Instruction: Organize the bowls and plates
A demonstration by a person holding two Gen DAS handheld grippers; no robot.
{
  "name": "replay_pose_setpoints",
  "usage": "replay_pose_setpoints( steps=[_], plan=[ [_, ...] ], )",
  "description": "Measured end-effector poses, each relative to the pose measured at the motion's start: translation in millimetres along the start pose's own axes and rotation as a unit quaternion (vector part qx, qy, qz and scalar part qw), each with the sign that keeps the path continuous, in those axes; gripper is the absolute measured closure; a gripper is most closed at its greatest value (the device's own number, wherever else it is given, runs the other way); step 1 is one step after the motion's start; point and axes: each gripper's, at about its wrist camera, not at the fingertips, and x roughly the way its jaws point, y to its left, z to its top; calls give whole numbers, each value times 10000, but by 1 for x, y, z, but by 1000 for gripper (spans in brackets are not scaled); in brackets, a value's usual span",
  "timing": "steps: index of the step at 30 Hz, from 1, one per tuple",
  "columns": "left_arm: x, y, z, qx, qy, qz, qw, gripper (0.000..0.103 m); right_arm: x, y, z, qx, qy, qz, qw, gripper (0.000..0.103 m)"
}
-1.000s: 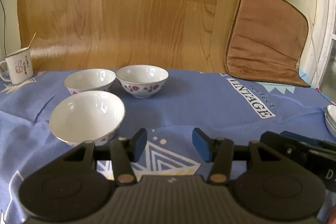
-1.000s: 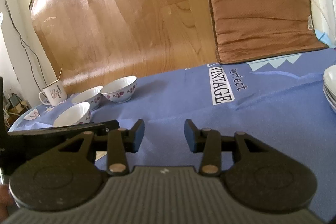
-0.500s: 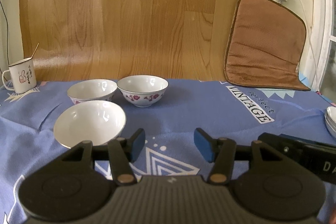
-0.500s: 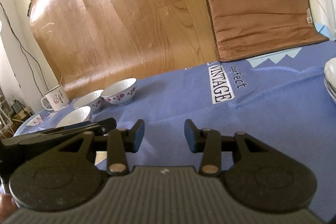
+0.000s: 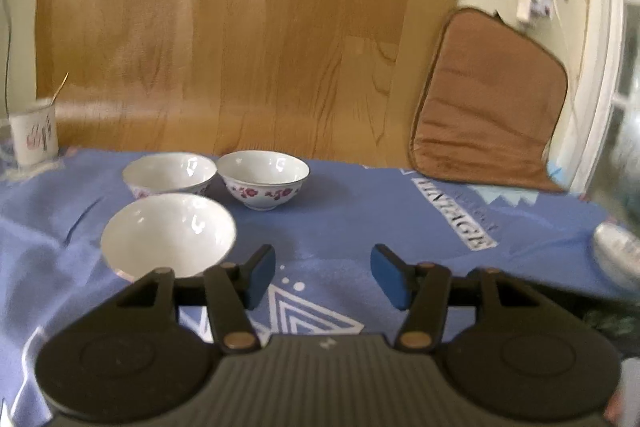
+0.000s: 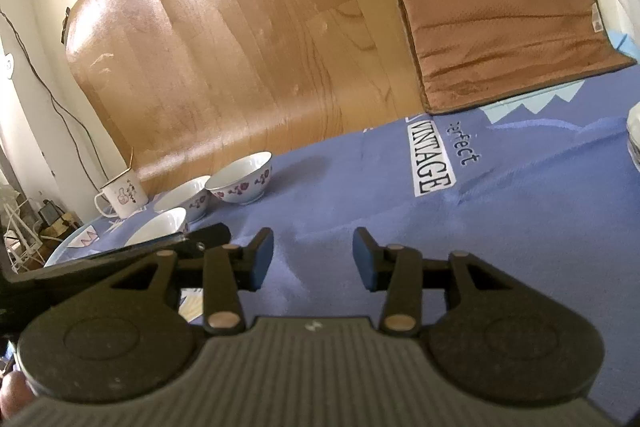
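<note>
Both hand-held grippers, left (image 5: 323, 277) & right (image 6: 313, 259), part open, empty, above blue-clothed bench (image 6: 500, 211). Three bowls (image 5: 168, 239) grouped far left, ready for nesting. Plates (image 5: 618, 255) at right edge, prob. stacked, blurred.

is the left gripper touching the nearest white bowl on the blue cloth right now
Apart. In the left wrist view the left gripper has open jaws over bare blue tablecloth, and the nearest white bowl sits off to its side, outside the fingers.

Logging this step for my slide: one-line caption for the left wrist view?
Open left tongs hover over the blue cloth, empty, facing three floral bowls.
</note>
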Motion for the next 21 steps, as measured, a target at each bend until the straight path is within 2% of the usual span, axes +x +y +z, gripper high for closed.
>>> replay_pose_setpoints(
  steps=[2,4,6,9,11,15,18,21],
  plan=[
    [-25,18,9,-189,-130,-211,9995,49,2,-2,5,106,233,-62,9997,56],
    [-48,37,23,35,-298,132,9995,49,2,0,19,82,359,81,9993,56],
    [-54,62,39,17,-158,427,9990,49,6,13,42,-147,411,301,9986,55],
    [-46,106,57,-615,200,560,9963,50,35,45,65,-551,854,603,9930,55],
    [-34,120,61,-699,371,823,9935,53,54,66,69,-797,1022,701,9891,56],
    [-8,126,56,-738,726,668,9924,53,94,105,55,-1132,1530,1002,9766,57],
    [14,120,49,-614,1008,658,9908,62,120,115,43,-1203,1780,920,9723,58],
    [30,121,41,-674,1246,608,9880,81,140,109,37,-917,1994,886,9716,73]
  ],
)
